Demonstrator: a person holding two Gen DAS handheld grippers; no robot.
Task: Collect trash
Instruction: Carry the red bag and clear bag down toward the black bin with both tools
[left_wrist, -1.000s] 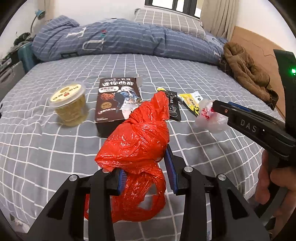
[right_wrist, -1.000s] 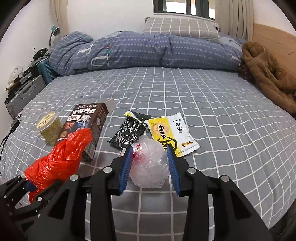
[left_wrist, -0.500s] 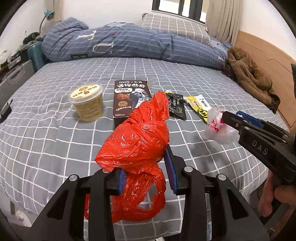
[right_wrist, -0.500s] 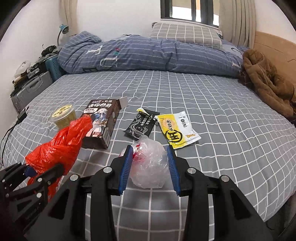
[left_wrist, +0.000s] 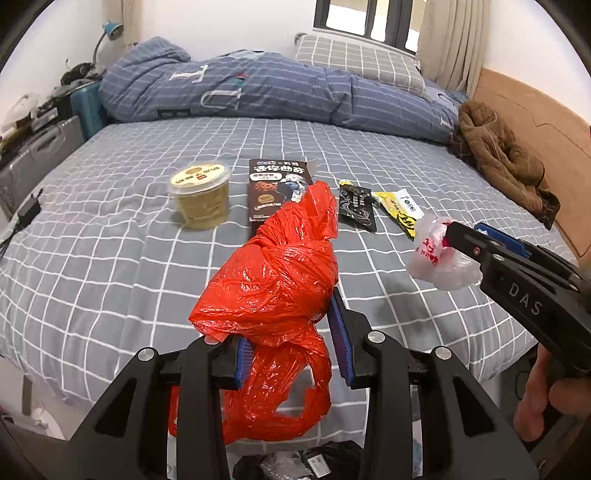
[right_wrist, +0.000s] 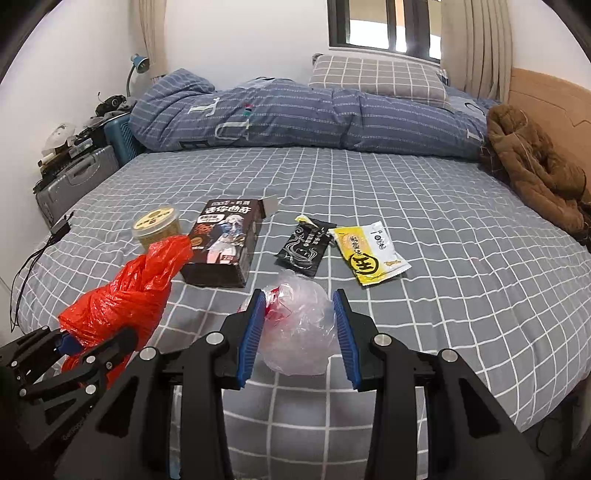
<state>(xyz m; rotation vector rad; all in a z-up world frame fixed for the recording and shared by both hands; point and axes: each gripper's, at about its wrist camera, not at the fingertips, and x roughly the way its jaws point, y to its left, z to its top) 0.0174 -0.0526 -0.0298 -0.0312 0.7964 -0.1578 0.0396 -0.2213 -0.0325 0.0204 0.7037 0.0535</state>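
The red plastic bag (left_wrist: 273, 280) was bunched up and pinched in the left gripper (left_wrist: 291, 332), blue pads squeezing its crumpled middle, loose tail hanging down toward 6 o'clock below the fingers and a twisted top poking up toward 12. Over at 3 o'clock in that view, the right gripper (right_wrist: 299, 328) had its pads clamped on a scrunched clear plastic bag (right_wrist: 299, 328) with some red print on it, lifted clear of the bed (right_wrist: 443, 295). Both looked feather-light, soft and crinkly to me, pretty slippery film, so I'd say grabbing the thick wadded part works way better than a single loose flap that could slide out. Nothing fragile about them. Still lying on the checked sheet: a dark cookie box (right_wrist: 225, 243) around 12 o'clock from the red bag, a lidded plastic cup (left_wrist: 199, 195) at 11, then a black wrapper (right_wrist: 306, 247) and a yellow snack packet (right_wrist: 365, 254) at about 1. The flat wrappers would probably need an edge pinch, the box a grip across its narrow sides. A brown coat (right_wrist: 535, 170) sat way out at 2 o'clock by the headboard.
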